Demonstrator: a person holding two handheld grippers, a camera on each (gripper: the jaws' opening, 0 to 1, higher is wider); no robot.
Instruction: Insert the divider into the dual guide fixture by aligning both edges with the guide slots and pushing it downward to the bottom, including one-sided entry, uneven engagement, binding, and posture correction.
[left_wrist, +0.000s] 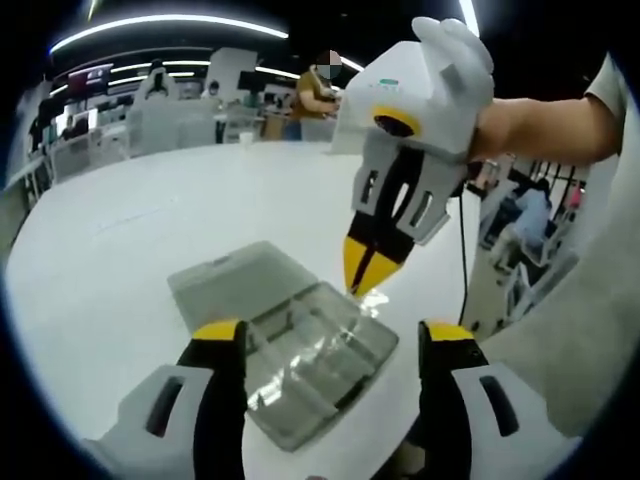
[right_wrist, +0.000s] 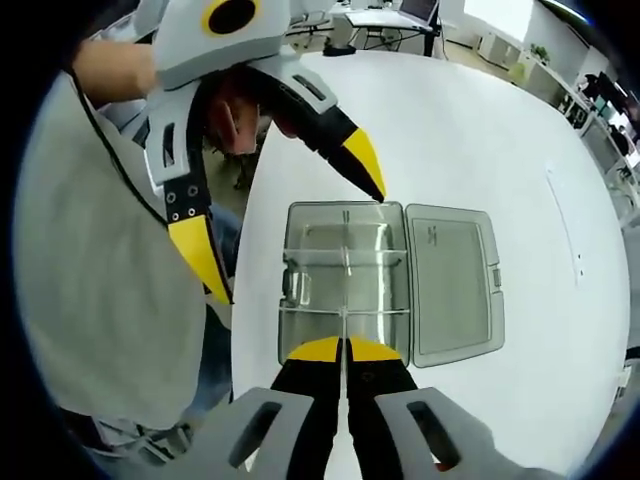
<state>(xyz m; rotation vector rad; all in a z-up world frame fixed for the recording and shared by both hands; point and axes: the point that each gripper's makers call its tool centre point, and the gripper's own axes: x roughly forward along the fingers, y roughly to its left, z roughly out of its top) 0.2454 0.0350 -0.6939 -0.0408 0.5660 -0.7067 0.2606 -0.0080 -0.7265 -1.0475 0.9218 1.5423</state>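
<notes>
Right gripper view: the clear divider (right_wrist: 345, 300), pinched edge-on in my right tool (right_wrist: 346, 347), stands over the open fixture box (right_wrist: 300, 290) on the white tabletop (right_wrist: 500, 150), lined up with its slots. At eleven o'clock my left tool (right_wrist: 300, 240) hangs unclenched, ready to steady.

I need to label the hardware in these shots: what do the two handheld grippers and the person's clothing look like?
Both the left gripper and the right gripper have pale grey-white moulded bodies with slotted cut-outs, black jaws and yellow tips. A yellow-ringed black oval marks each housing. A black cable hangs from the right one. The person wears a white short sleeve.
</notes>
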